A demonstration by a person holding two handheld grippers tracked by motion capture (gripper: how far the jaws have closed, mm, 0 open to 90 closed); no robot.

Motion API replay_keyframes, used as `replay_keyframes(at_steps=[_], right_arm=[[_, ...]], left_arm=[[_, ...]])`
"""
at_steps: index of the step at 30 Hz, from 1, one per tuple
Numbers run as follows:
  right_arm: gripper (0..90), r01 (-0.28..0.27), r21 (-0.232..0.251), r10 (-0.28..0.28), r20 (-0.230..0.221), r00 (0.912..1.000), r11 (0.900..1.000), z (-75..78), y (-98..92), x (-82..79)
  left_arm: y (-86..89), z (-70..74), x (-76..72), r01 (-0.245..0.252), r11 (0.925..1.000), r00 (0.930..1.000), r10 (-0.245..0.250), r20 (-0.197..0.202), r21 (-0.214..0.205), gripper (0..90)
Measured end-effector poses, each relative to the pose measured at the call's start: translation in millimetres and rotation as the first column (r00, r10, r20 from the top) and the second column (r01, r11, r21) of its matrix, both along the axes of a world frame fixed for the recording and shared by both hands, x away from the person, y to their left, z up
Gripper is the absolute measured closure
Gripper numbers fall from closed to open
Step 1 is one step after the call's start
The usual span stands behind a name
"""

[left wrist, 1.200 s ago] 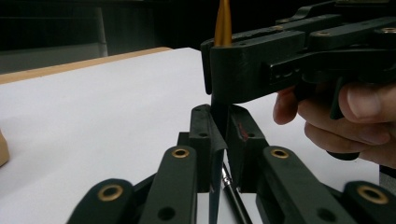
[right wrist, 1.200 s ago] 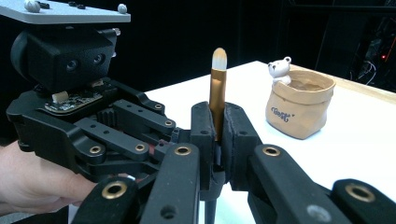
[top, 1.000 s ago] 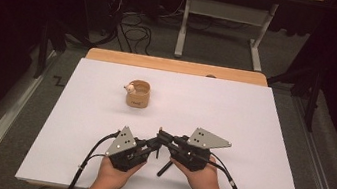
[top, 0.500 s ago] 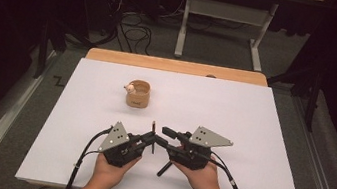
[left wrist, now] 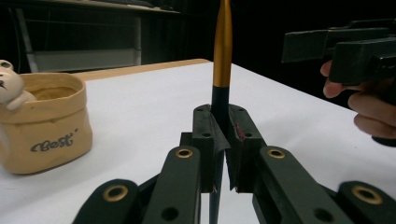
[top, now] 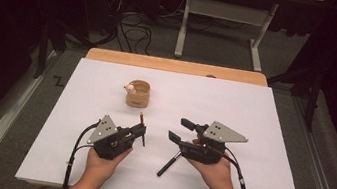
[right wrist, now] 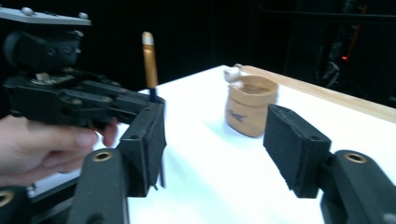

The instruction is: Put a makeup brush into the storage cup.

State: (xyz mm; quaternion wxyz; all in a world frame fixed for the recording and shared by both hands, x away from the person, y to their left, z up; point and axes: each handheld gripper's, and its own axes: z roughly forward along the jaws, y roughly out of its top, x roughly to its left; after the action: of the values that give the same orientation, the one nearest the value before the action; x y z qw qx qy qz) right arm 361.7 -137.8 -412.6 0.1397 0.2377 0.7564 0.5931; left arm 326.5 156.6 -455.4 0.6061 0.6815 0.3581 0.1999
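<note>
The left gripper (top: 139, 131), low and left of centre in the high view, has its jaws pinched on a slim pen (left wrist: 222, 56). In the left gripper view, the pen stands upright at the middle of the frame, its dark lower shaft clamped between the two black pads (left wrist: 205, 135) and its gold upper part rising past the top edge. In the high view, the pen's tip (top: 142, 116) pokes up just above the jaws.

The right gripper (top: 184, 130), low and right of centre, has just been opening its jaws; they stand apart with nothing between them. In the right gripper view, the two dark padded fingers (right wrist: 294, 149) frame bare white table (top: 271, 135), and the pen appears at upper left, held by the other gripper.

A dark pen cap or barrel (top: 169, 163) lies slanted on the table beneath the right gripper. The two grippers sit near each other with a clear gap between.

Farther up the table, left of centre, stands a small tan pot (top: 138, 93) with a pale bear figure (top: 130, 88) on its rim. A wooden edge (top: 176, 66) runs along the table's far side, and the floor beyond is dark.
</note>
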Motion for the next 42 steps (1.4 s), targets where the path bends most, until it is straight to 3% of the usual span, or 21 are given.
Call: replay_keyframes(at_steps=[7, 14, 27, 33, 42], right_arm=[[28.5, 0.073, -0.009, -0.073, 0.003, 0.9973, 0.9973, -7.3, -30.2, 2.3], [20.9, 0.105, -0.010, -0.105, 0.004, 0.9944, 0.9944, -9.8, -55.5, 0.2], [0.3, 0.196, -0.018, -0.195, 0.028, 0.9804, 0.9805, -24.5, -83.6, -10.1], [0.2, 0.231, -0.028, -0.230, 0.029, 0.9727, 0.9726, -30.1, -91.3, -14.7], [0.2, 0.229, -0.036, -0.228, 0.039, 0.9729, 0.9727, -33.9, -93.4, -16.0]], left_arm=[[4.6, 2.3, 0.0, -0.016, 0.9998, 0.9999, 0.016, 0.004, -0.012, 83.2], [7.0, 4.8, -0.5, -0.024, 0.9997, 0.9996, 0.024, 0.012, -0.006, 83.2], [8.0, 3.8, 0.1, -0.040, 0.9992, 0.9991, 0.040, 0.014, 0.007, 83.1], [7.5, 3.8, 0.0, -0.047, 0.9988, 0.9988, 0.047, 0.016, 0.011, 83.1], [13.7, 8.4, -0.7, -0.063, 0.9980, 0.9977, 0.063, 0.024, 0.001, 83.2]])
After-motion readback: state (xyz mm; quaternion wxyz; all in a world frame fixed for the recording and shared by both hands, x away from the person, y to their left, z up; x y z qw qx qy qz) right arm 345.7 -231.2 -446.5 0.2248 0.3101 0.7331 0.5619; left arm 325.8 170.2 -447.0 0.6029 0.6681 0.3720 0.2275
